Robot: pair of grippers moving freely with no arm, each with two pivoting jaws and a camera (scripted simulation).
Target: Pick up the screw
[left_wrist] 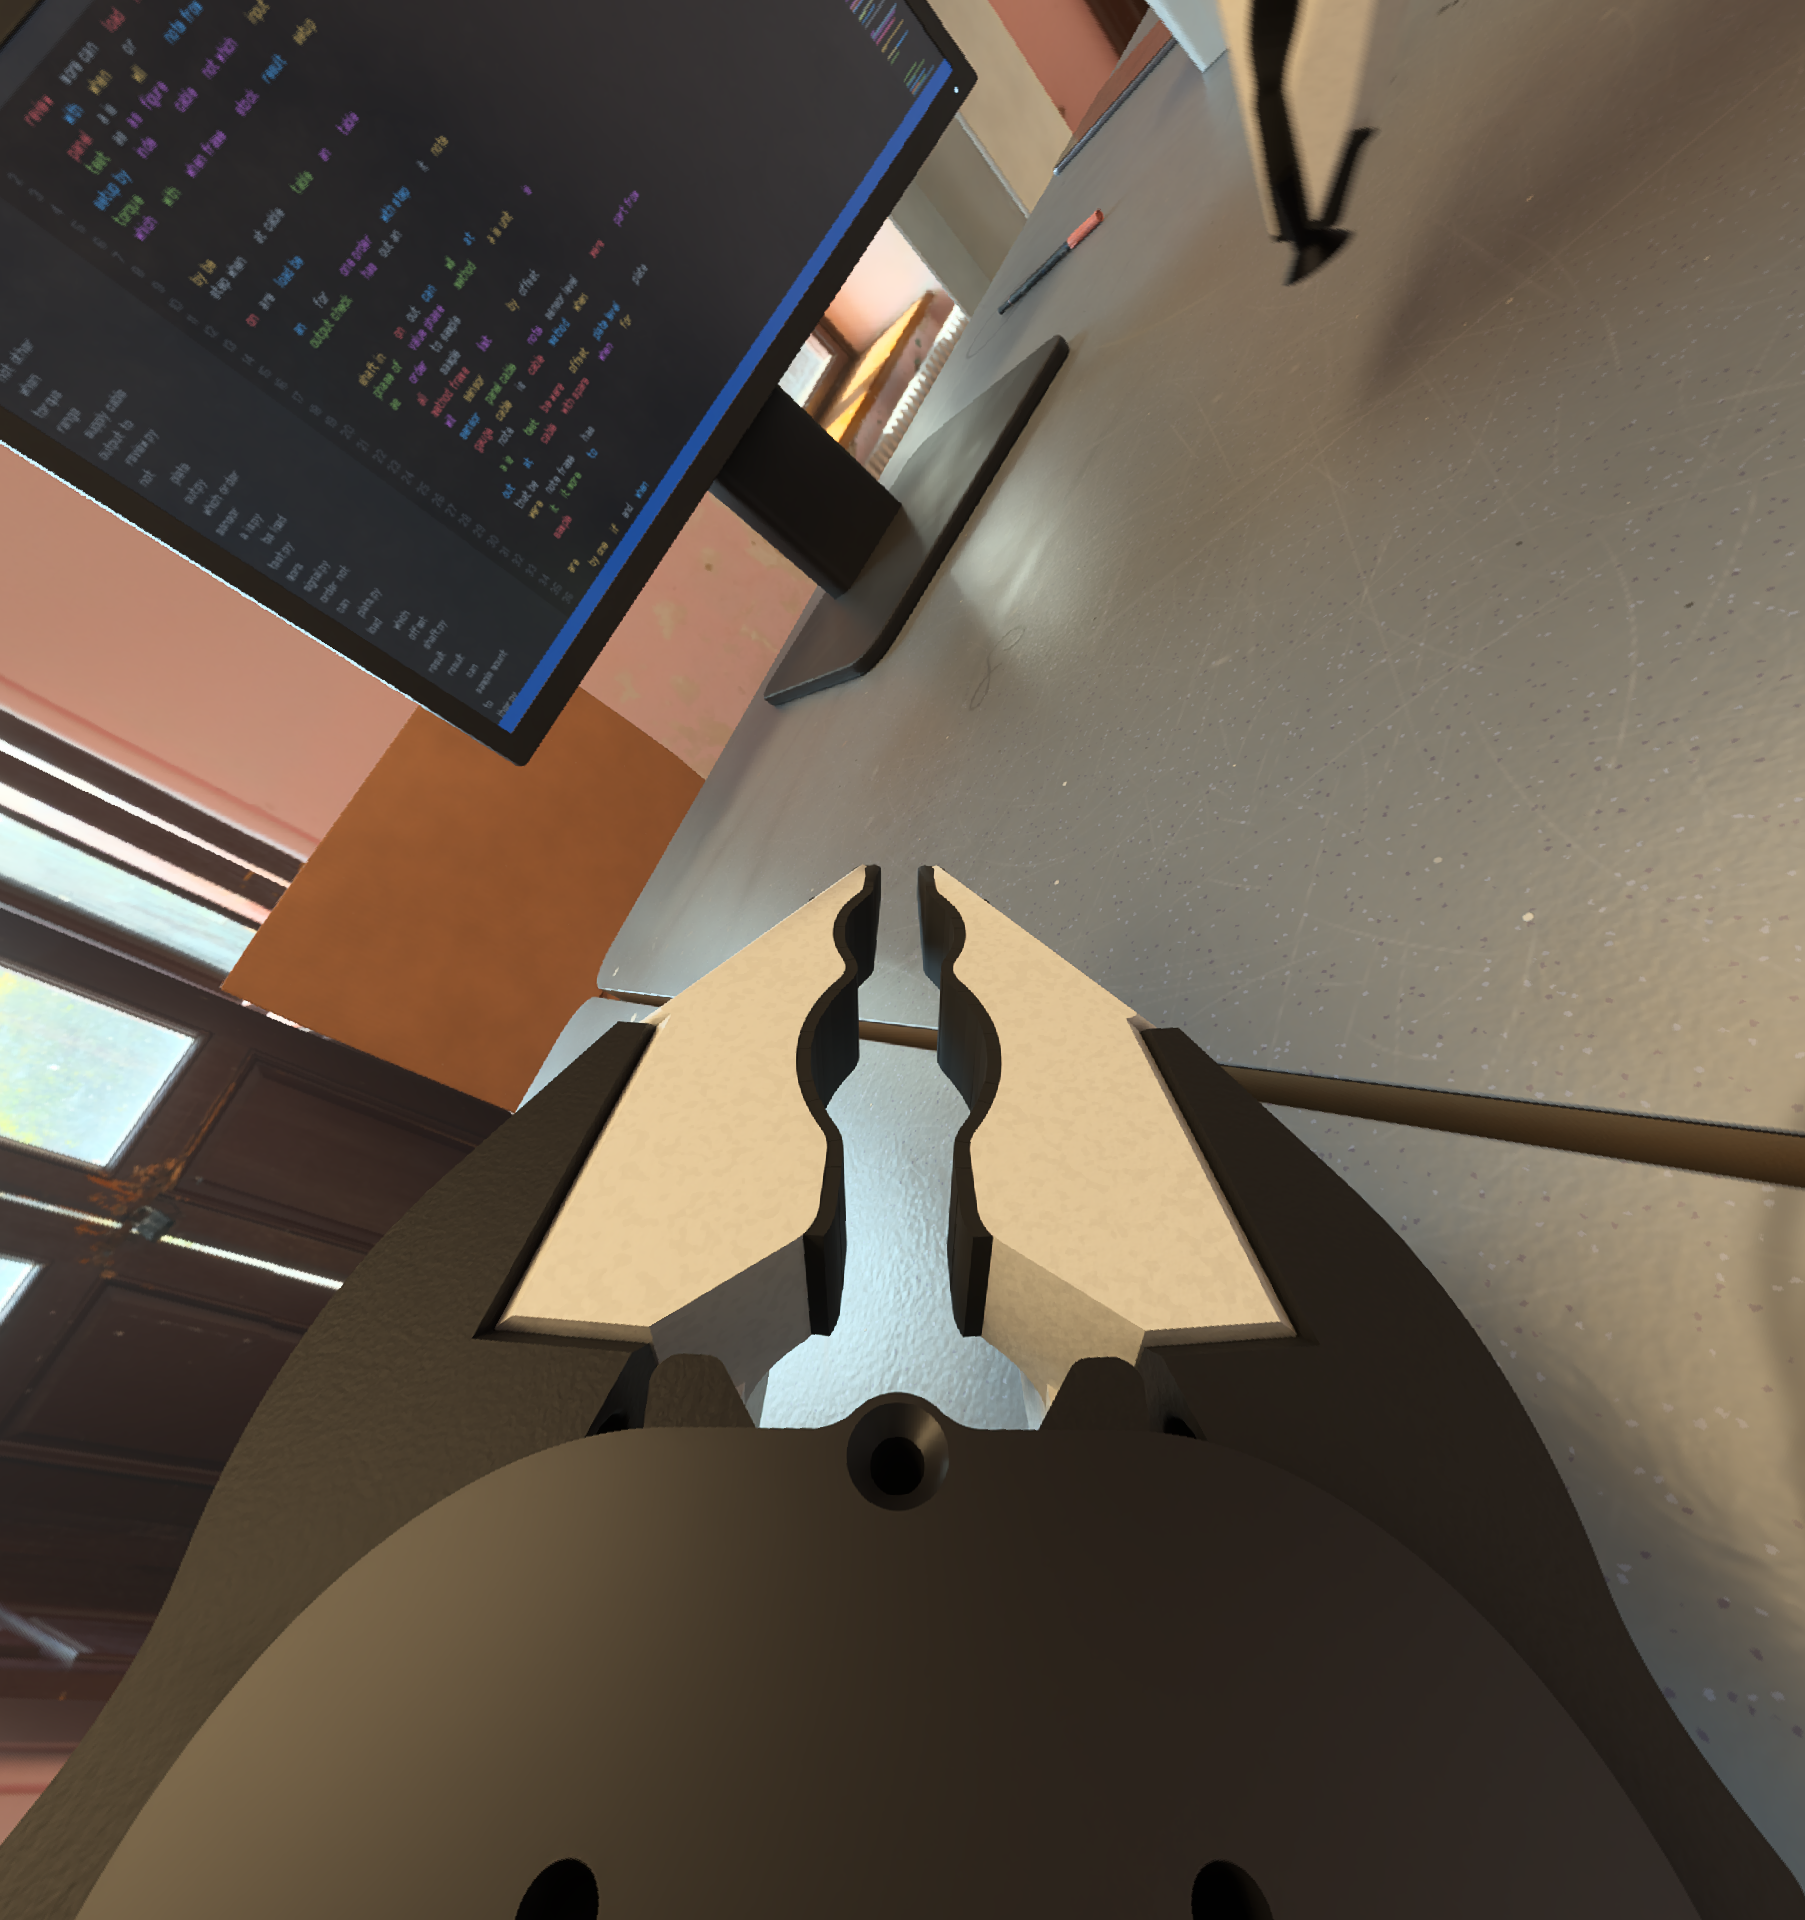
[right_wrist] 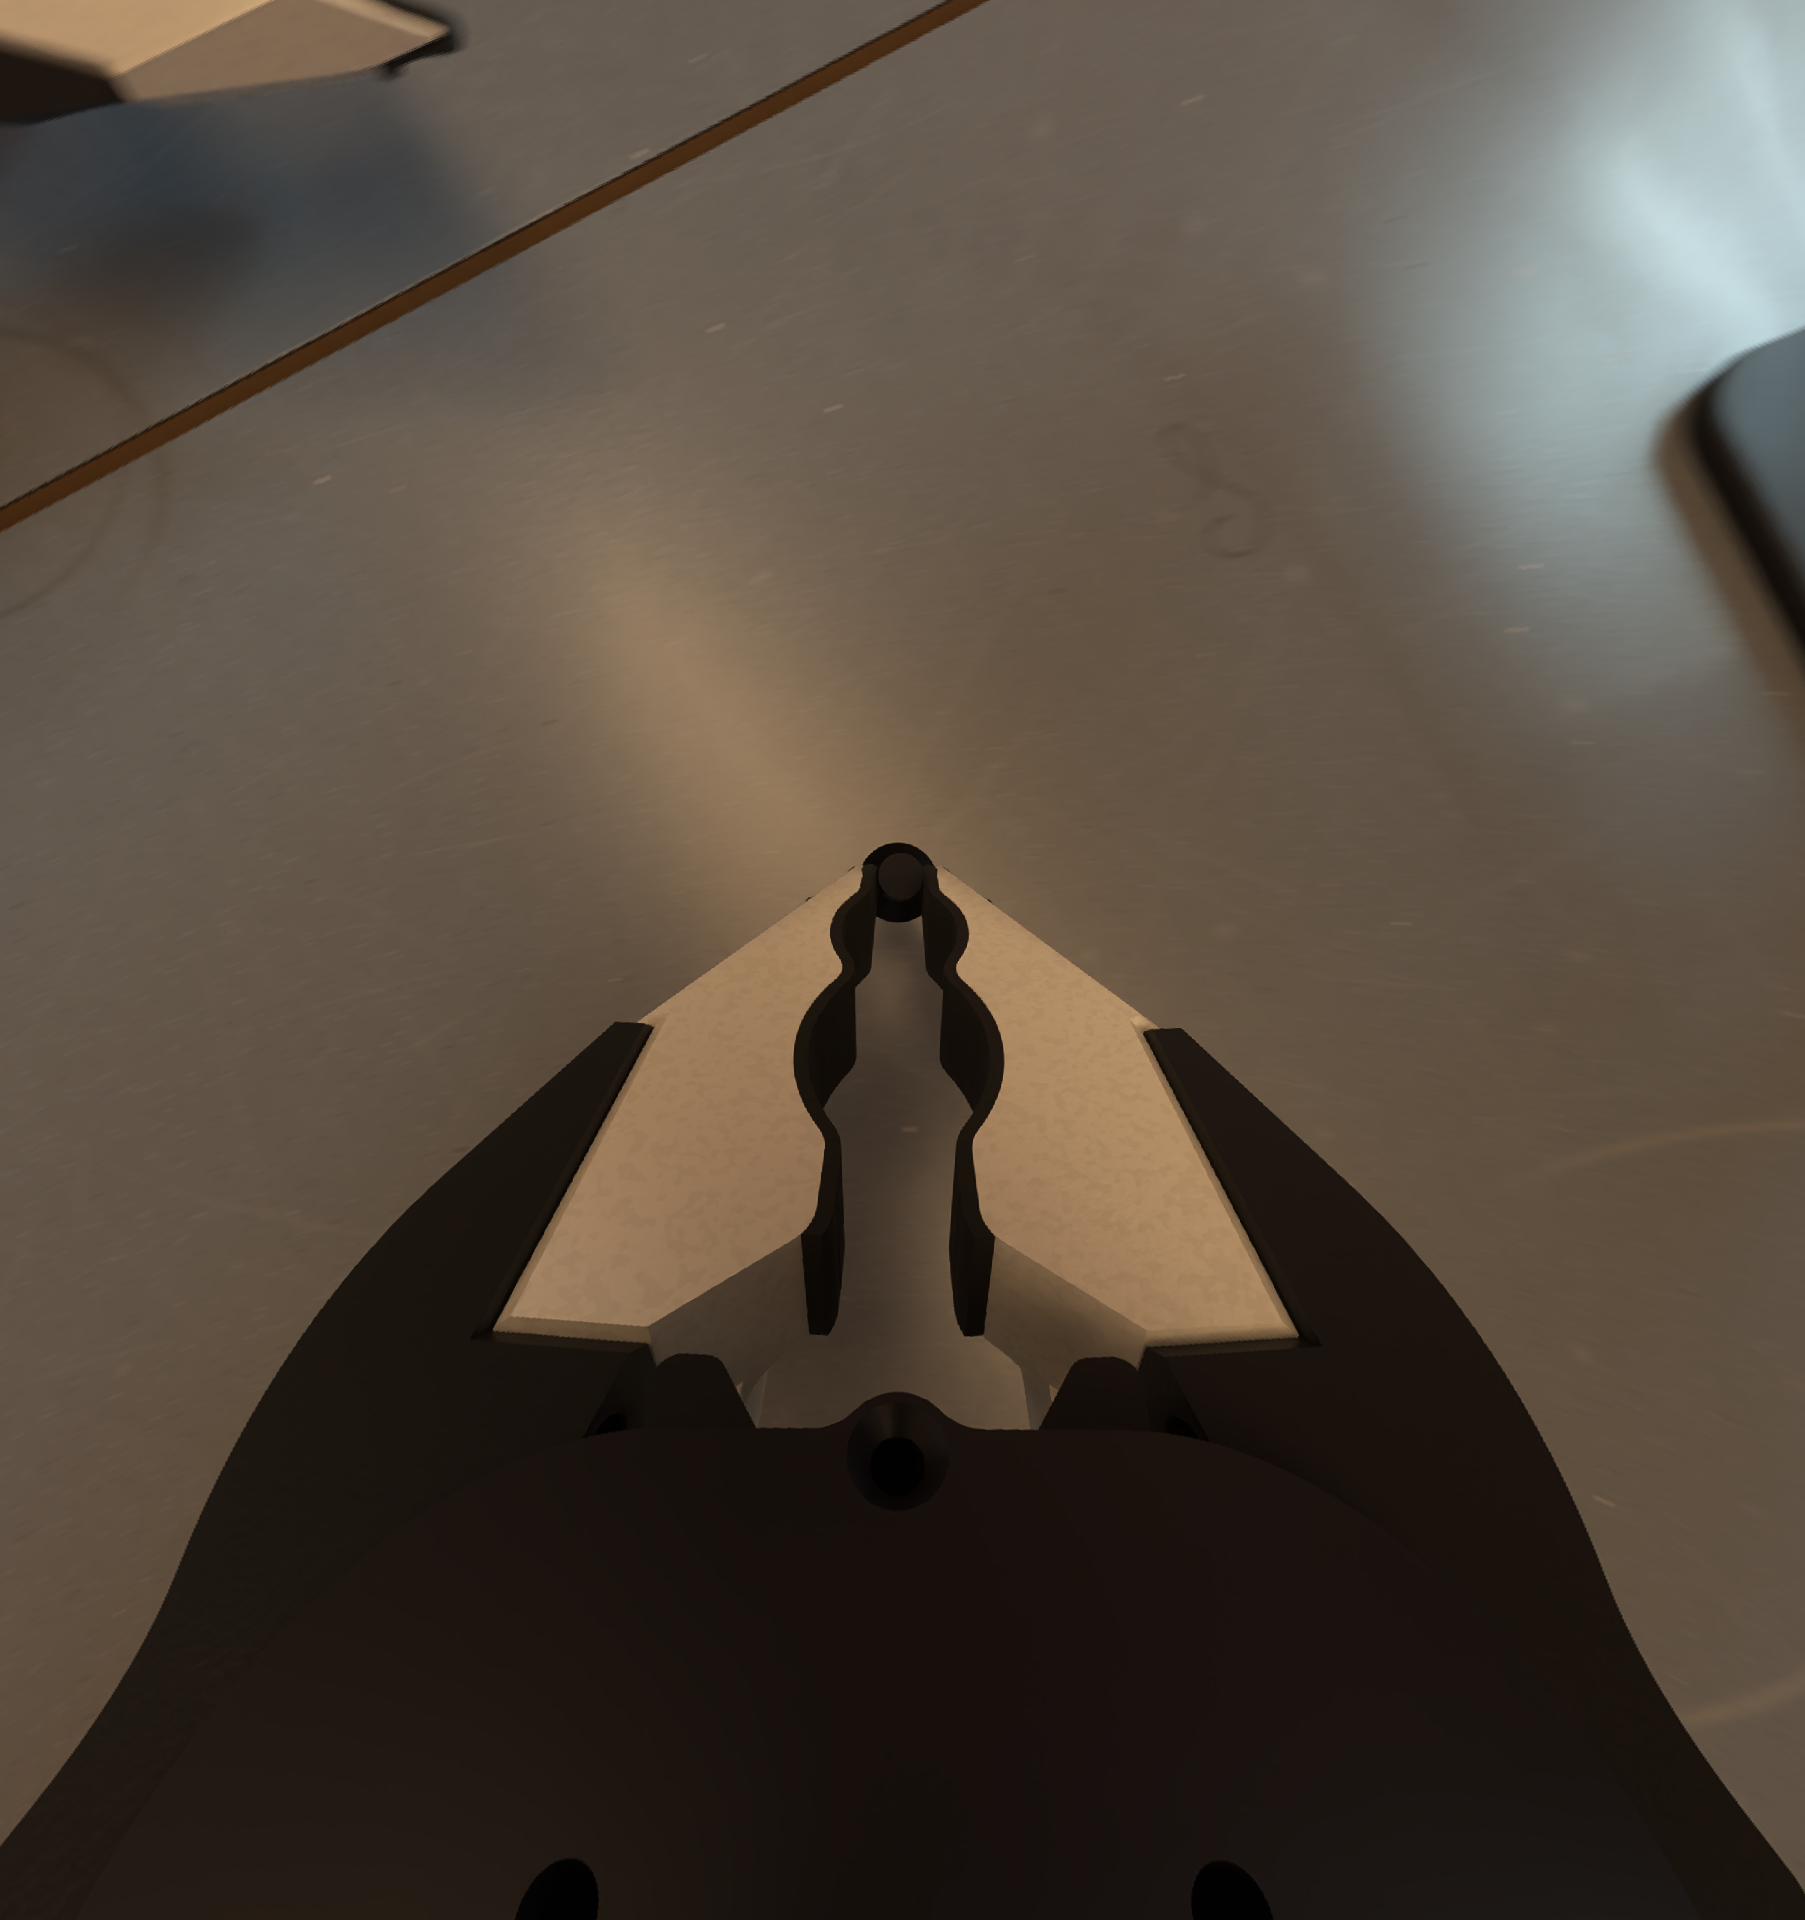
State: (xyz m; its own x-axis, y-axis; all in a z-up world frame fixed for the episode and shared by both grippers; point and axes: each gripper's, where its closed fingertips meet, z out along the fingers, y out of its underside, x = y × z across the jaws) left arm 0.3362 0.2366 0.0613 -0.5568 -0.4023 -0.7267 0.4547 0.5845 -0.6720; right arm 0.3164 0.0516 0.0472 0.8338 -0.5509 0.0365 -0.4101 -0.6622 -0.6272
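Right gripper (right_wrist: 898,883) pinching the dark screw (right_wrist: 896,881) at its fingertips, above the grey table (right_wrist: 1085,675).

Ahead of it to the left runs a brown seam (right_wrist: 524,234); the monitor base (right_wrist: 1802,499) lies ahead to the right. The left gripper (left_wrist: 898,878) is nearly closed on nothing, with the monitor (left_wrist: 410,291) ahead-left and a pen (left_wrist: 1049,260) far beyond.

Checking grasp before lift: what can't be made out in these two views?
- Screw, right wrist view: only a dark round end shows at the tips of the right gripper; the jaws hide the rest.
- Whether the screw is clear of the table: cannot tell.
- Monitor, left wrist view: cut off by the top and left edges.
- Pen, left wrist view: too small for detail.
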